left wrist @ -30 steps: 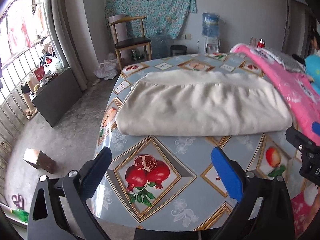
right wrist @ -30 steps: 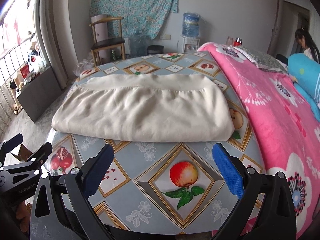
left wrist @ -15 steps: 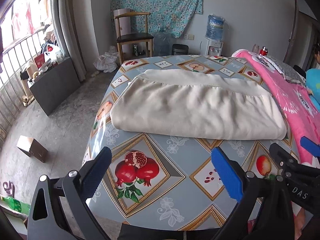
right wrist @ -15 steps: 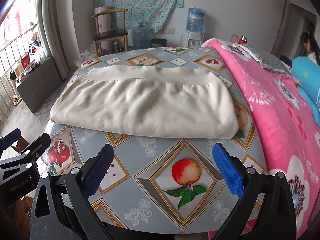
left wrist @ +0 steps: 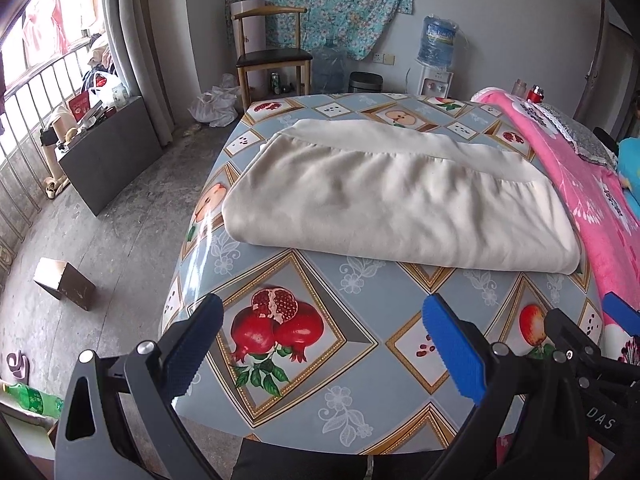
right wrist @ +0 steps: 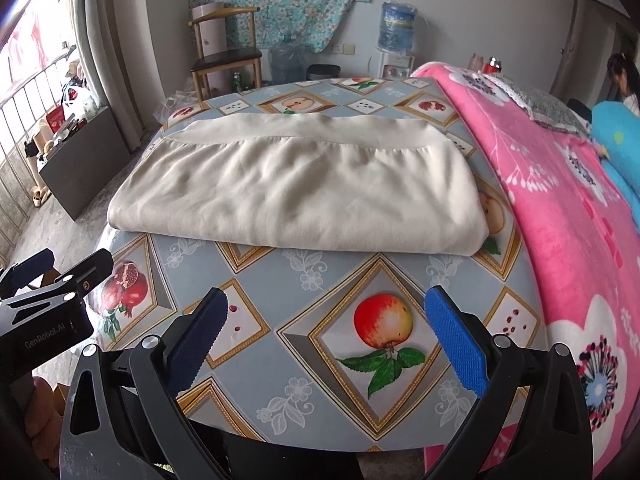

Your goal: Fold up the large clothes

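Folded garment lies crosswise ahead of both grippers.
The cream garment on the table stretches left-right; left gripper and right gripper hover short of it, jaws wide, empty.

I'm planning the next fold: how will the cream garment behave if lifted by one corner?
The cream garment looks soft and wrinkled, so it will probably droop. Its stacked layers may slide apart. The tablecloth looks glossy, so a push likely slides the whole bundle.
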Demonstrator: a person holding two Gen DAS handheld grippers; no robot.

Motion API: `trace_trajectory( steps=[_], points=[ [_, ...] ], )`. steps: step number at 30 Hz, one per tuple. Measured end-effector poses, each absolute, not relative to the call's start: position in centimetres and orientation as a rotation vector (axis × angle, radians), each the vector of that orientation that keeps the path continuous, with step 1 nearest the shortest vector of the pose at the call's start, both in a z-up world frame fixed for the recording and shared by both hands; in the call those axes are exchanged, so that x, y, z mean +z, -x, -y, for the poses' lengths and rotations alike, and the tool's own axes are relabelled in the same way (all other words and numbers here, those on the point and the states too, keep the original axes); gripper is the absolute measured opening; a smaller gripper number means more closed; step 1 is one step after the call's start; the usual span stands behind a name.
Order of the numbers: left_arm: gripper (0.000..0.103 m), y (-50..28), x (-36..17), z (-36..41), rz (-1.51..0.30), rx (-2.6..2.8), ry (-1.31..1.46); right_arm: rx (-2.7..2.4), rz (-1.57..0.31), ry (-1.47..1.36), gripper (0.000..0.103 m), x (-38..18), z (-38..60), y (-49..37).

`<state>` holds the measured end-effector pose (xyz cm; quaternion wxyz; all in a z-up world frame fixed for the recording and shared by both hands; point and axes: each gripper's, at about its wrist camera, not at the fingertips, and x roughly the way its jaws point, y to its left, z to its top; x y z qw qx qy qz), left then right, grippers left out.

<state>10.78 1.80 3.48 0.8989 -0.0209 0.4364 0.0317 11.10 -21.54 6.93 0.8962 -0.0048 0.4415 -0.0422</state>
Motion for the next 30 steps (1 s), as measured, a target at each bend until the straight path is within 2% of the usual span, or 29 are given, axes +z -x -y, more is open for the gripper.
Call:
trace_trajectory(
  steps=[30],
  points=[
    [0.098,-10.8,3.2,-0.7,-0.922,0.047,0.013,-0.094,-0.929,-0.010,0.096,6.7,22.2,-11.3]
  ],
)
